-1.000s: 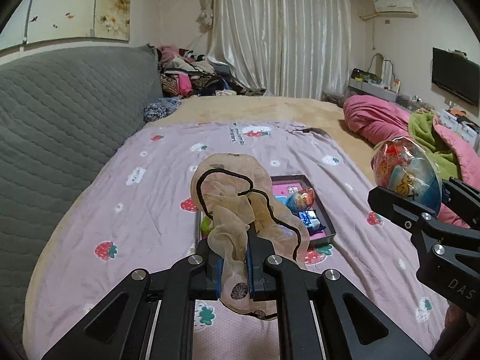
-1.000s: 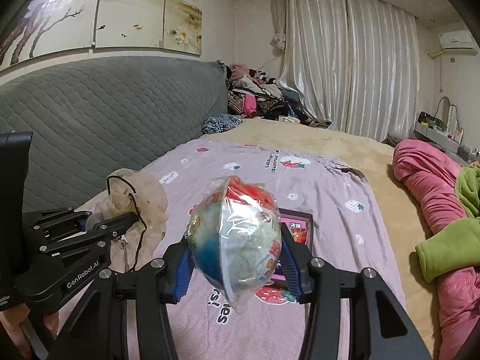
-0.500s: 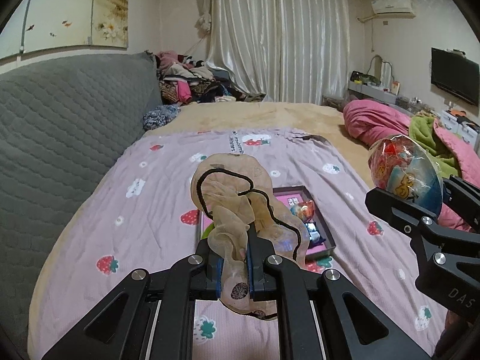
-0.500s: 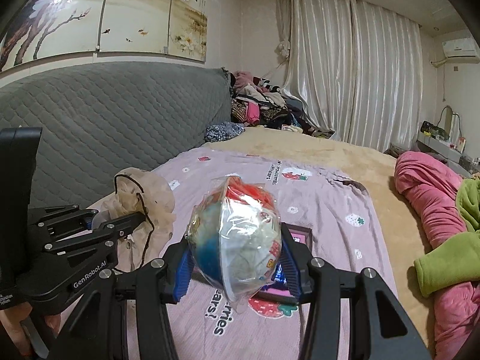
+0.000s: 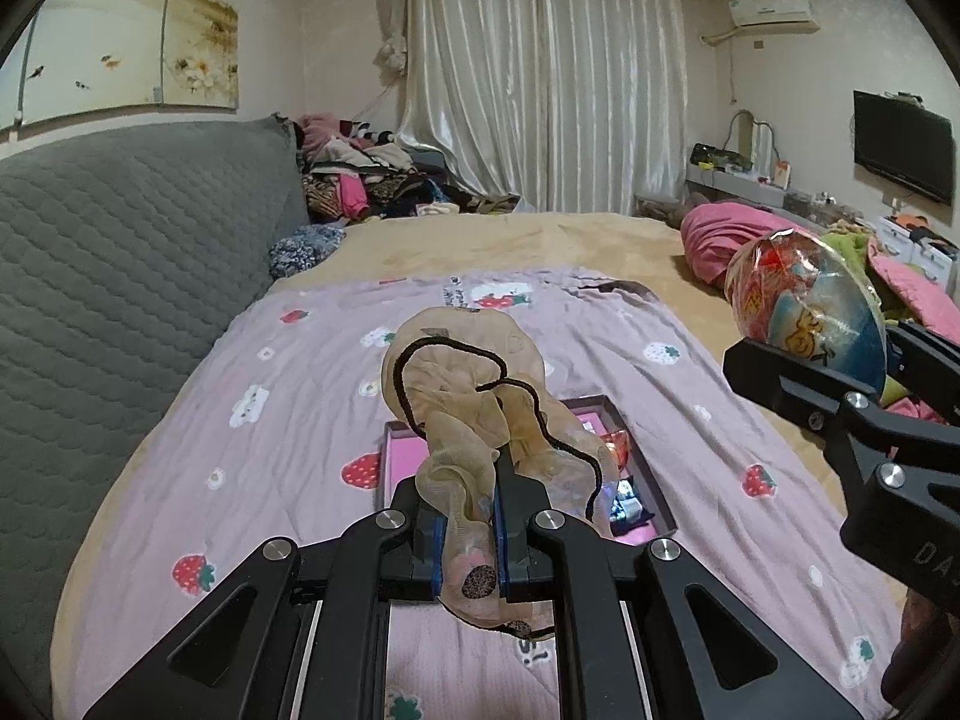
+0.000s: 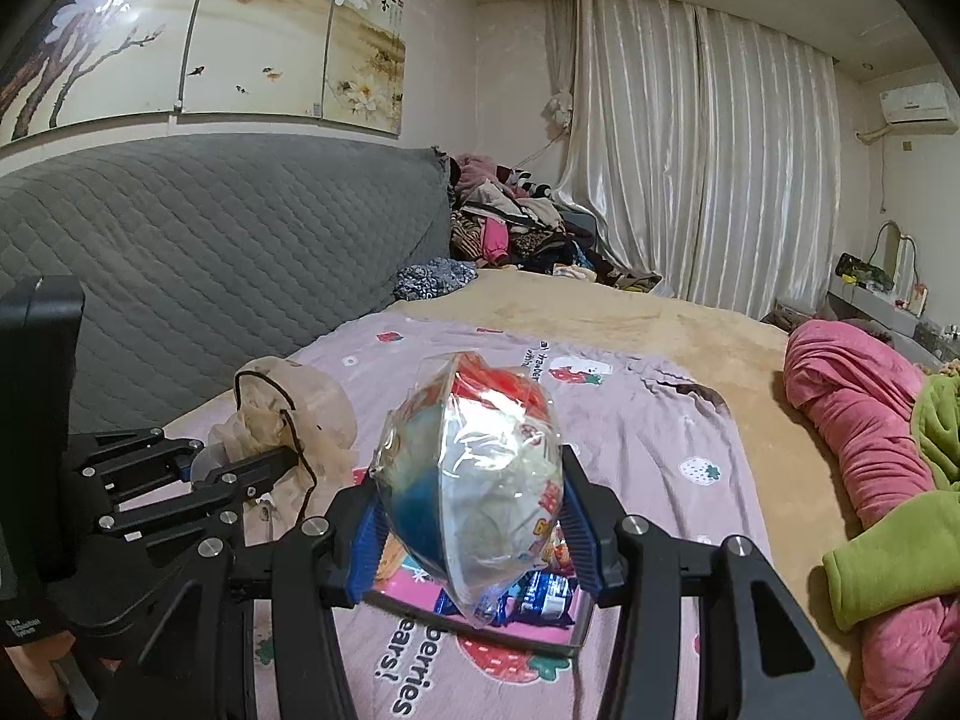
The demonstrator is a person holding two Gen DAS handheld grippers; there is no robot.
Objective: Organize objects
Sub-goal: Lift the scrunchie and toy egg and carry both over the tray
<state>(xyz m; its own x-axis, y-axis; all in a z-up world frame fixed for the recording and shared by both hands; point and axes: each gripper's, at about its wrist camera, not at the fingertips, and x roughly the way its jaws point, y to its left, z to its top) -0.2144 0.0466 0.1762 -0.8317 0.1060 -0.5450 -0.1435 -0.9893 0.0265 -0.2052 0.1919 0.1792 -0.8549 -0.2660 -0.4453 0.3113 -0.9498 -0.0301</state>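
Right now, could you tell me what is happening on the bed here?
A person holds two grippers above a strawberry-print sheet. The left gripper is shut on a sheer beige drawstring pouch. The right gripper is shut on a plastic-wrapped toy egg. Below them lies a pink-lined tray with a few small packets in it.

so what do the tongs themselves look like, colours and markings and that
Both tongs, left and right, are matte black angular linkage frames with silver screw heads at the joints and blue ribbed pads inside the fingers. White lettering shows on their sides: "DA" on the right one, tiny unreadable print on the left. No cables or sleeves visible.
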